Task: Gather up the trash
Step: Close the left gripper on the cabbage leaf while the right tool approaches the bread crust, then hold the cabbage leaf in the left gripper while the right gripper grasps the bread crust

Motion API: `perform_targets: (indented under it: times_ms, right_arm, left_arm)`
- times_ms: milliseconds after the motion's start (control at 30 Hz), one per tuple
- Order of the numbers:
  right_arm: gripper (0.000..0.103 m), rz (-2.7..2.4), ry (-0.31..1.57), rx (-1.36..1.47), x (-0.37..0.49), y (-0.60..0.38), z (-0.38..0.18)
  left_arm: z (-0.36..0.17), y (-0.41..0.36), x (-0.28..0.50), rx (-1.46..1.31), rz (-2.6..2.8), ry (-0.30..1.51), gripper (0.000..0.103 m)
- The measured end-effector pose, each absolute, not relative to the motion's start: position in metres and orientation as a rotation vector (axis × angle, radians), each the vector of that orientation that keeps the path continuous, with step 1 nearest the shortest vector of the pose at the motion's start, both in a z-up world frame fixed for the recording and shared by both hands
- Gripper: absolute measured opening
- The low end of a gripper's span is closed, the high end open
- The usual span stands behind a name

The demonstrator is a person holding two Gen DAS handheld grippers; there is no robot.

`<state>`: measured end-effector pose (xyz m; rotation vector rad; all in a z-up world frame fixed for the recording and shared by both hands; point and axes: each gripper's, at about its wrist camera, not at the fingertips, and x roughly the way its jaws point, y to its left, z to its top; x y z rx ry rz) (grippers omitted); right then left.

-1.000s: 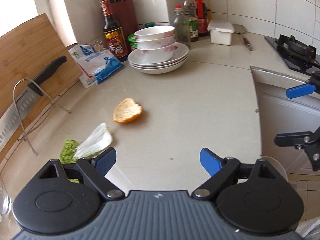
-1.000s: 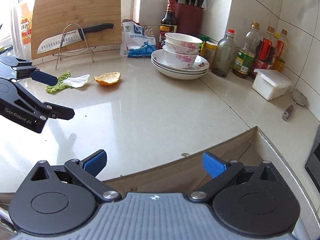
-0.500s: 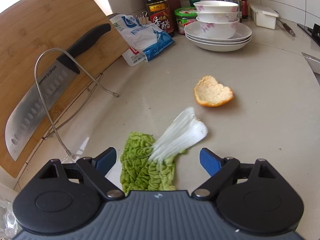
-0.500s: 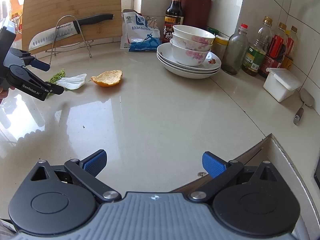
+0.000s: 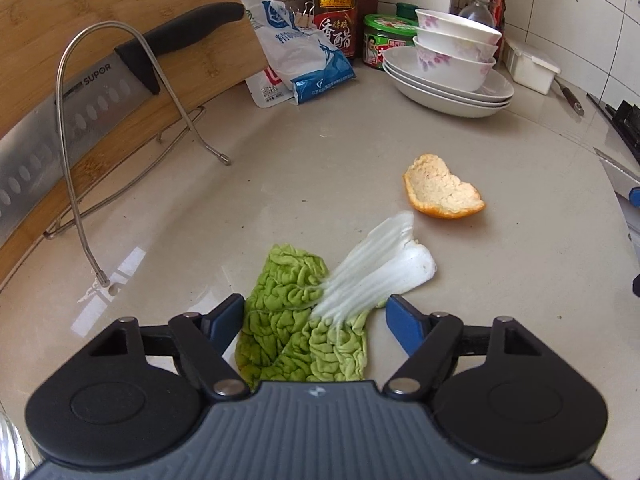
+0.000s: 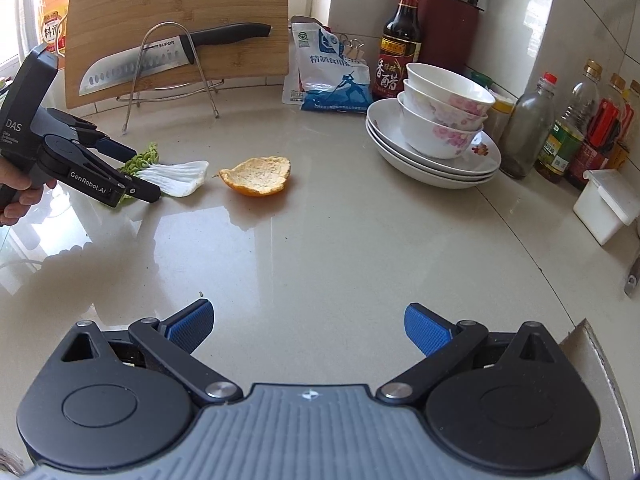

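My left gripper (image 5: 314, 320) is angled down over the cabbage leaf (image 5: 320, 312), which lies flat on the pale surface (image 5: 320, 168). Its jaws have just been closing and now straddle the crinkled green part of the leaf, one blue pad at each side; I see the left pad right against the leaf's edge, the right pad with a sliver of surface between it and the leaf, so nothing is pinched yet. The leaf's white stalk points away toward the orange peel (image 5: 442, 194), which sits just beyond it, rind down, not touching. From the right wrist view I can see a hand (image 6: 18, 196) holding the left gripper low at the leaf, the peel just beside it on the right. My right gripper (image 6: 308, 326) hangs over bare surface well apart from both scraps, its jaws spread wide with nothing between them. Behind the scraps stand a wooden cutting board (image 5: 100, 32) with a knife (image 5: 100, 92) in a wire rack, a salt bag (image 5: 296, 56), and stacked bowls (image 6: 444, 120) on plates.
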<state>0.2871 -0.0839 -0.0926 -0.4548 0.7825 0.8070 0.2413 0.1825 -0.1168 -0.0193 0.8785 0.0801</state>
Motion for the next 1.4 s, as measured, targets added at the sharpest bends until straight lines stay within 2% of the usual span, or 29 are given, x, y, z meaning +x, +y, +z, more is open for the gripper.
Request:
perform_targets:
  times_ms: [167, 267, 300, 333, 500, 800, 1300, 1367, 1400]
  right_arm:
    - [0.103, 0.85, 0.793, -0.454, 0.294, -0.068, -0.101]
    - [0.103, 0.863, 0.799, -0.459, 0.298, -0.059, -0.107]
    - [0.103, 0.866, 0.8, -0.46, 0.3, -0.057, -0.109]
    - [0.103, 0.872, 0.802, -0.462, 0.301, -0.054, -0.11]
    - [0.103, 0.895, 0.8, -0.47, 0.307, -0.041, -0.116]
    - [0.103, 0.919, 0.772, -0.474, 0.331, 0.0, -0.134]
    - [0.103, 0.966, 0.756, -0.431, 0.355, 0.055, -0.149]
    - [0.1, 0.965, 0.749, -0.426, 0.357, 0.057, -0.149]
    - [0.095, 0.967, 0.745, -0.423, 0.358, 0.057, -0.148]
  left_arm:
    - [-0.115, 0.18, 0.239, -0.011, 0.074, 0.872, 0.065]
    - [-0.113, 0.181, 0.236, -0.019, 0.071, 0.869, 0.053]
    - [-0.111, 0.182, 0.235, -0.036, 0.056, 0.869, 0.043]
    - [-0.11, 0.182, 0.234, -0.051, 0.048, 0.871, 0.038]
    - [-0.101, 0.177, 0.228, -0.094, 0.017, 0.853, 0.025]
    - [-0.087, 0.171, 0.219, -0.102, 0.007, 0.832, 0.02]
    - [-0.079, 0.174, 0.213, -0.116, 0.029, 0.822, 0.02]
    - [-0.079, 0.174, 0.213, -0.117, 0.026, 0.819, 0.02]
    - [-0.08, 0.174, 0.213, -0.115, 0.027, 0.819, 0.02]
